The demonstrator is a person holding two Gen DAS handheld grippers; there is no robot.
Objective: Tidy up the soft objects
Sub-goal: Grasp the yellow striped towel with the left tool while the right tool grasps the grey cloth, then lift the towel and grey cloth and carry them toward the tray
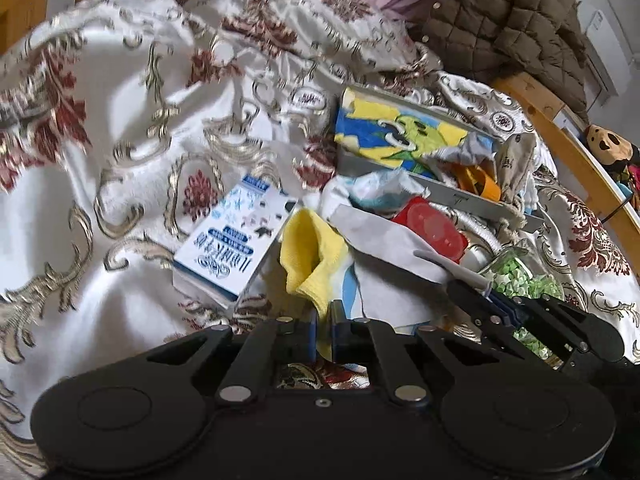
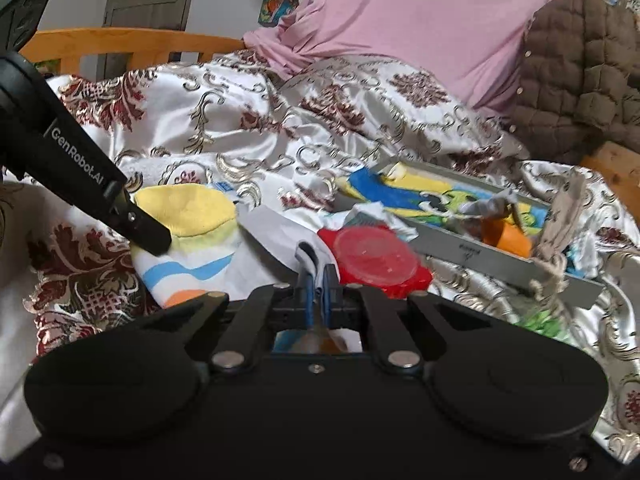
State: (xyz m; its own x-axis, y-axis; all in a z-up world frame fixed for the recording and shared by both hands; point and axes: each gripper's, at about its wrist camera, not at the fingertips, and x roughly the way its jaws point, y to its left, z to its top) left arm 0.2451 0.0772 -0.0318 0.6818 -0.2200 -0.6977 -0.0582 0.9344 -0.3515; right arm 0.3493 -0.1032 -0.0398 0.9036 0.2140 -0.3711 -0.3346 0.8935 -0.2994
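Across the bed spreads a white satin bedspread (image 1: pixel 132 128) with dark red and gold flourishes, and a pink sheet (image 2: pixel 400 28) and a brown quilted jacket (image 1: pixel 508 20) are heaped at its far side. Near the middle lies a shallow grey tray (image 2: pixel 448 246) with a blue, yellow and green cloth inside, an orange piece at its right end. Just left of the tray rests a blue-and-white box (image 1: pixel 232 240); in front of it sit a red lid (image 2: pixel 374 258) and a jar of green bits (image 1: pixel 524 276). Closest to both grippers lies the sock (image 2: pixel 192 236), white with a yellow toe and blue and orange bands. The left gripper (image 1: pixel 324 316) is clamped on the yellow toe end, cloth pinched between its blue pads. The right gripper (image 2: pixel 318 280) is closed on a white and grey fold of the sock's other end.
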